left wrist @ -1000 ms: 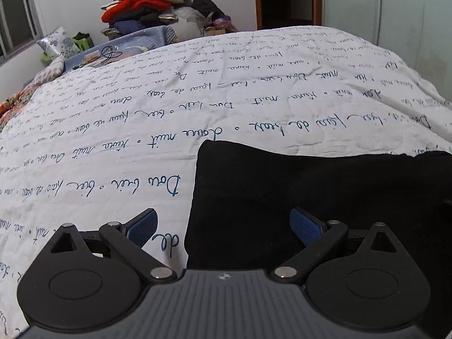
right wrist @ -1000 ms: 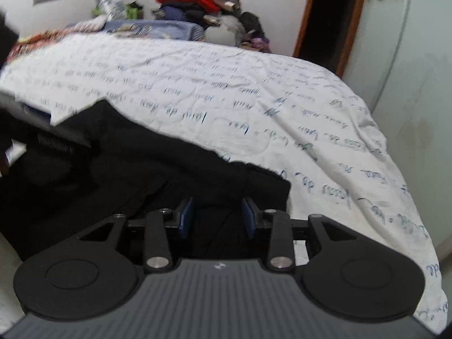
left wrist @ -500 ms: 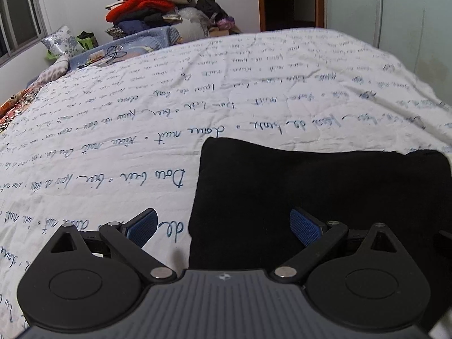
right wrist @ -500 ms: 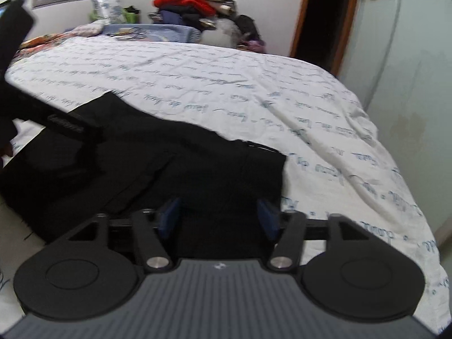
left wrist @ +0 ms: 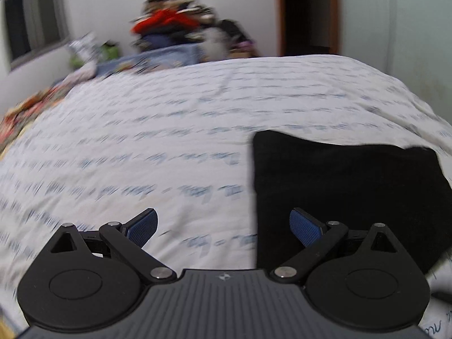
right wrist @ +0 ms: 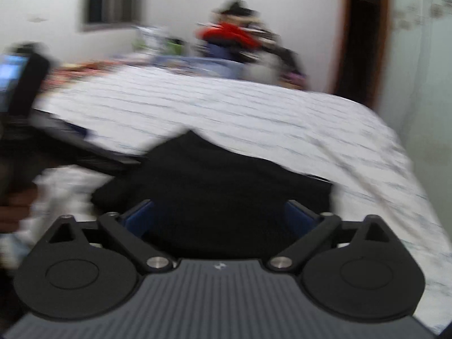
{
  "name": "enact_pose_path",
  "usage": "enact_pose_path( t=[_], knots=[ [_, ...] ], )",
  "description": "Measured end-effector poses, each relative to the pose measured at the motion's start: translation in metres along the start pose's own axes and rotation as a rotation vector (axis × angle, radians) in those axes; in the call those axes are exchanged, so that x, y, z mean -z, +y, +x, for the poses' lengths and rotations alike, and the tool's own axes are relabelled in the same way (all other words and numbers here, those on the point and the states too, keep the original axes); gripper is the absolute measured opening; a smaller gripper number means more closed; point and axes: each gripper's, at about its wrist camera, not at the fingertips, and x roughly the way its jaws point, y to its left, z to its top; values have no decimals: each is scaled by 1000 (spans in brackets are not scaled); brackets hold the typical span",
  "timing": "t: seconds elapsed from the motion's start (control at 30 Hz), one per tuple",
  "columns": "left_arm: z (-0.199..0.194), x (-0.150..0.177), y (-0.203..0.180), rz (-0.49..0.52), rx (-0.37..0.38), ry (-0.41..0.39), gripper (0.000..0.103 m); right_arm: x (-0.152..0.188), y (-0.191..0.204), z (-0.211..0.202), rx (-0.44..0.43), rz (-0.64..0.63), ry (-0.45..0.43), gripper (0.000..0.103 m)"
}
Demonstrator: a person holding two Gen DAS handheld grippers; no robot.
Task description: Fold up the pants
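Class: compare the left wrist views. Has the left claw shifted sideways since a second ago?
Yes. The left claw has shifted left: the black pants edge now sits nearer its right finger, with more bedspread between the fingers.

Home bedroom, bed (left wrist: 197, 107) under script-printed white cover, heaped clothes pile (left wrist: 175, 25), window (left wrist: 31, 25), doorway (left wrist: 308, 11)

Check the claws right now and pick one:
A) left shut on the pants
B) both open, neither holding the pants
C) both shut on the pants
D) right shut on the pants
B: the left claw and the right claw both show their blue pads spread wide, and the black pants lie flat on the bed, ungripped.
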Motion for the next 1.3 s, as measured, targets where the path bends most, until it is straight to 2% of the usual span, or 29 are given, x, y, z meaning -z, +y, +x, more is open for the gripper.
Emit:
enact_pose_path(
  t=[0.1,0.2,0.3,0.4,0.5,0.8,0.9,1.1,1.2,1.3],
  knots=[
    [-3,6,27,-87,-72,20,101,-1,34,3,-101,-61,10,100],
    [-4,14,48,-129,-134,50,101,3,61,13,-142,-105,40,100],
    [-6,23,59,-136,-161,77,101,11,79,21,-148,-118,72,103],
    [-11,28,57,-124,-143,87,101,20,87,21,-111,-125,83,103],
    [-18,28,45,-88,-107,80,101,26,78,16,-58,-95,78,103],
    [-41,37,3,4,44,109,101,47,34,-7,168,97,86,103],
    [-51,43,-9,37,52,106,101,55,30,-15,217,151,77,103],
    [-64,47,-20,64,64,99,101,56,24,-22,253,314,65,103],
    [-61,48,-19,62,68,118,101,53,26,-20,323,325,86,103],
    [-59,49,-16,52,65,130,101,52,31,-19,337,298,94,103]
  ],
)
